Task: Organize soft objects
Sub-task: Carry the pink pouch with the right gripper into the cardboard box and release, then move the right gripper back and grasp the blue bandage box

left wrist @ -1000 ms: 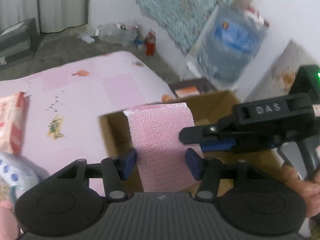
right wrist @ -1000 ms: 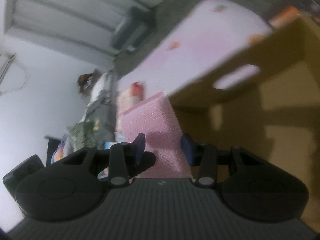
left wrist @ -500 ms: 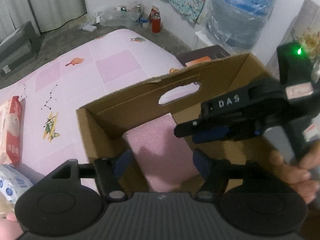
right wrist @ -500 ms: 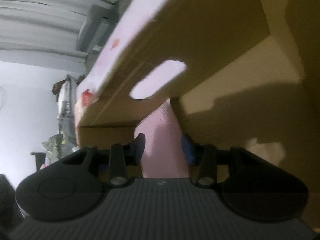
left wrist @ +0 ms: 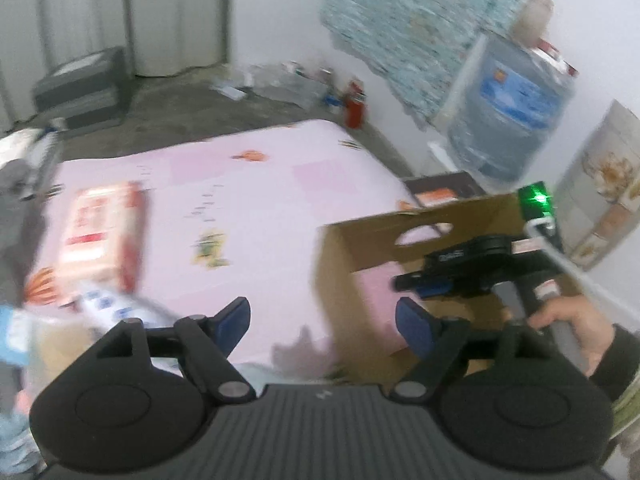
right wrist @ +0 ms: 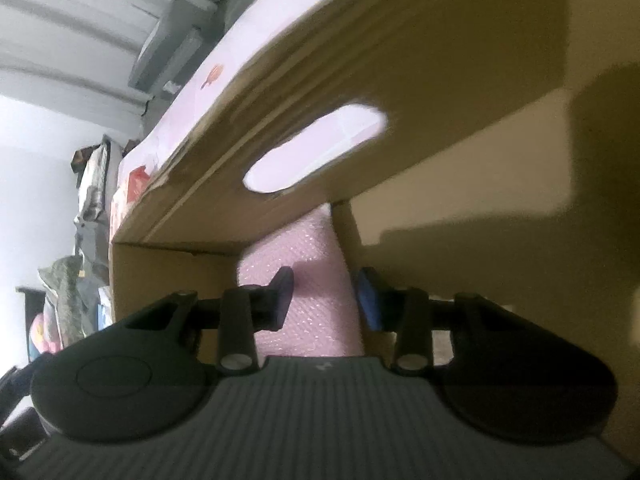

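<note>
Our right gripper (right wrist: 324,294), jaws partly apart around the bumpy pink foam pad (right wrist: 308,280), has it inside the brown cardboard box (right wrist: 440,60). Our left gripper (left wrist: 324,320) gapes empty; soft packs (left wrist: 100,232) wait at ten o'clock.

Left gripper (left wrist: 323,322): black ribbed body, two round caps, silver pivot screws, blue fingertip pads. Right gripper (right wrist: 324,292) the same build (grey handle, green light, white cable). Bare hand (left wrist: 576,326), dark sleeve.

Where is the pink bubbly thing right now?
The pink bubble wrap piece is down inside the cardboard box, against its corner wall. In the right wrist view it sits between the right gripper fingers.
</note>
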`<state>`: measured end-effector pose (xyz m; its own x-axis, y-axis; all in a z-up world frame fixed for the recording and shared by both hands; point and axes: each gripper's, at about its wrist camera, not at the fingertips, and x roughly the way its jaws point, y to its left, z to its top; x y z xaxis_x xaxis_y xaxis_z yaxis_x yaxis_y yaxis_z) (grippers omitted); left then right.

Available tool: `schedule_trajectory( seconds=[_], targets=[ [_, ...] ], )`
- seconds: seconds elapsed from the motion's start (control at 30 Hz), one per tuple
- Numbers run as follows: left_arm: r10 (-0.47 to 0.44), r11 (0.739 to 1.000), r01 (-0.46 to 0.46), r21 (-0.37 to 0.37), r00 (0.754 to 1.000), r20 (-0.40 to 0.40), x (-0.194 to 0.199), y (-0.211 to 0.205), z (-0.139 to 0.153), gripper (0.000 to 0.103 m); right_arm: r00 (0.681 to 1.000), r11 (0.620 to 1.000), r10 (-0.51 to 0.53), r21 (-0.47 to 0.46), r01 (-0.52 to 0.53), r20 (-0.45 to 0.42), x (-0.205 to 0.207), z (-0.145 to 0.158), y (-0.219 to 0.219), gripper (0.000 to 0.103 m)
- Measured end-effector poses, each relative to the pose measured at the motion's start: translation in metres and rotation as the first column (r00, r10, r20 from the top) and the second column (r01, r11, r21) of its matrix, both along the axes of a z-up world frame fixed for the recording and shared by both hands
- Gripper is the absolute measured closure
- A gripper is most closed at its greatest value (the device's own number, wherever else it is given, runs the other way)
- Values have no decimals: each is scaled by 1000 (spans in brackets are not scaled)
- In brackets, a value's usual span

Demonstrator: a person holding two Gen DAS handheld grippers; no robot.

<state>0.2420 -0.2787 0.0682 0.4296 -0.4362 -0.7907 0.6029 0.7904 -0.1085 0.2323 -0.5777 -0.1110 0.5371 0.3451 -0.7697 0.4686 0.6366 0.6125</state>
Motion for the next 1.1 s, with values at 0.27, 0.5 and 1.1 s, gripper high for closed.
schedule_trajectory(
  seconds=[0.27,0.5,1.1],
  targets=[
    [174,984,-176,21,983,53,7,96,-6,22,998,995,65,-78,-64,9,13,7,28,71],
    [335,942,-334,-32,937,94,8,185,2,22,998,993,21,-118,-15,51,6,41,21,46],
    [539,841,-537,-66,842,16,57,283,-35,48,754,824,565,-182,-536,335,151,191,252,33]
  ],
)
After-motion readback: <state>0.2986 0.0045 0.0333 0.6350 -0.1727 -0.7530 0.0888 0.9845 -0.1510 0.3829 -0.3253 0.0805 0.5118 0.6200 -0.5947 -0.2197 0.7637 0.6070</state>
